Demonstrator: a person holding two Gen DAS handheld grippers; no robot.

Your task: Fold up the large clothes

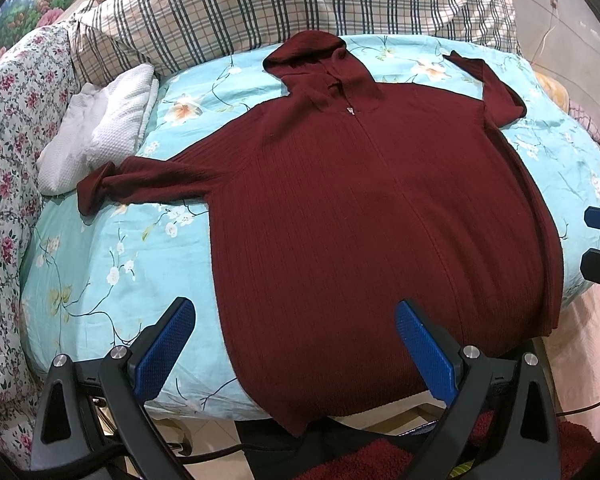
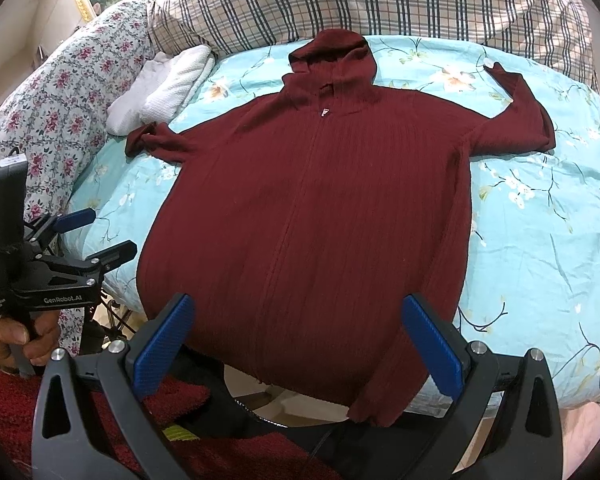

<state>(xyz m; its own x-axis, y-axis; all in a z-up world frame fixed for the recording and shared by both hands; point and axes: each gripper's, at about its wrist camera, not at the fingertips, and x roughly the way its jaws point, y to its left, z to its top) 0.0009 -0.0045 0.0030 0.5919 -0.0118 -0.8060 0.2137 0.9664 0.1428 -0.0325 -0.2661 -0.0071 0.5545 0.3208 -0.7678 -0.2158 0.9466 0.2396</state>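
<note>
Floral blue bed (image 1: 100,280) under spread maroon hoodie (image 1: 380,220), white towel (image 1: 100,128)

One legible marking is noted. In the right wrist view, at roughly nine o'clock, "GenRobot.AI" is printed in white on the black body of the left gripper (image 2: 100,236), along its lower bar. A second small white label is seen on the end of the same body, toward eight o'clock; its wording is too small to be read. No other text is found.
</note>
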